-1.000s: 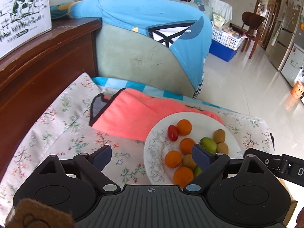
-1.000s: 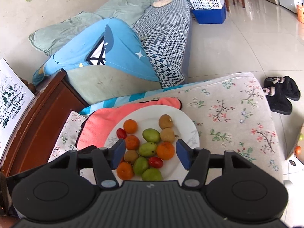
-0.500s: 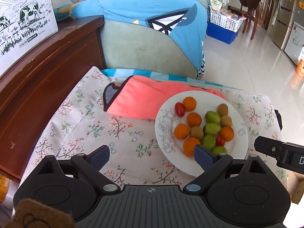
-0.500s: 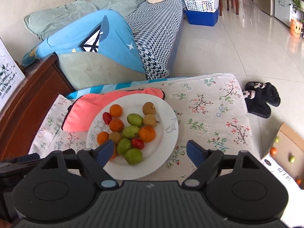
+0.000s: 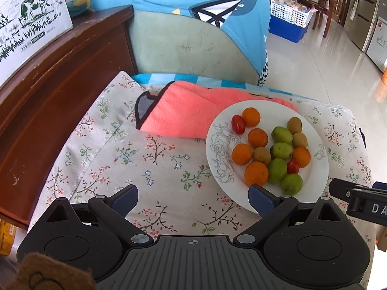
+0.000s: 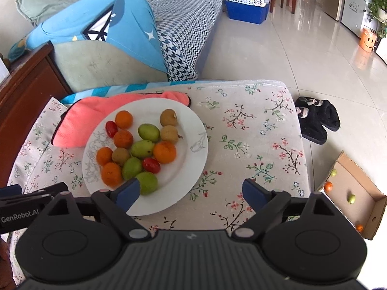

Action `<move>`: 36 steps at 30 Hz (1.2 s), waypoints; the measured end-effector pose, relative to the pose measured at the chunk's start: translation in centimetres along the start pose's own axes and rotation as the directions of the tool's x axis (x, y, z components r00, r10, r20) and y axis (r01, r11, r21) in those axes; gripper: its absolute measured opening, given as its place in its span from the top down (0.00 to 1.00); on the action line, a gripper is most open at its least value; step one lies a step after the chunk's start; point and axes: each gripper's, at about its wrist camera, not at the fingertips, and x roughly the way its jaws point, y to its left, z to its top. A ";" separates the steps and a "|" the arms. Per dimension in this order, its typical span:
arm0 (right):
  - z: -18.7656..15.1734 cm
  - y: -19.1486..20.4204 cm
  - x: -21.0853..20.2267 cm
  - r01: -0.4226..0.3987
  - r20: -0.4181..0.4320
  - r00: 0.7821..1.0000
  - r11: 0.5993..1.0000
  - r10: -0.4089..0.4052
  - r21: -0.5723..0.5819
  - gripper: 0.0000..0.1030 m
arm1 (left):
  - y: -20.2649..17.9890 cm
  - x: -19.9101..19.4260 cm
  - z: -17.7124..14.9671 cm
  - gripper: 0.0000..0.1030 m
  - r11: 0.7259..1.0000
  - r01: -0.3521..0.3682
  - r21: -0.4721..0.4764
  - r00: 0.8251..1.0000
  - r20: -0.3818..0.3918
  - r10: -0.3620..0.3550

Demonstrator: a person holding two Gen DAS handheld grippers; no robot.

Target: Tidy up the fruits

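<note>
- Round white ceramic plate (image 6: 193, 130) on the flower-print cloth (image 6: 254, 130): orange, green, brown and red fruits (image 6: 142, 148) lie heaped, kinds mixed.
- Left gripper (image 5: 193, 197) and right gripper (image 6: 191, 192): fingers spread wide, holding nothing (both hang short of the plate).
- Step: sorted or unsorted, unclear.

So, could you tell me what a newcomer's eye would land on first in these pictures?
Most likely the white plate heaped with orange, green, brown and red fruits, sitting on the floral cloth and overlapping a coral-pink towel. Next, the bright blue garment draped over the sofa behind, and both open grippers, left gripper and right gripper, empty in the foreground.
</note>
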 end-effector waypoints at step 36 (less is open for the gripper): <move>0.0 1.3 1.7 0.050 0.000 0.999 0.996 -0.050 -0.078 0.09 | -1.6 1.6 0.2 0.04 0.998 -0.042 0.036 0.999 -0.021 0.043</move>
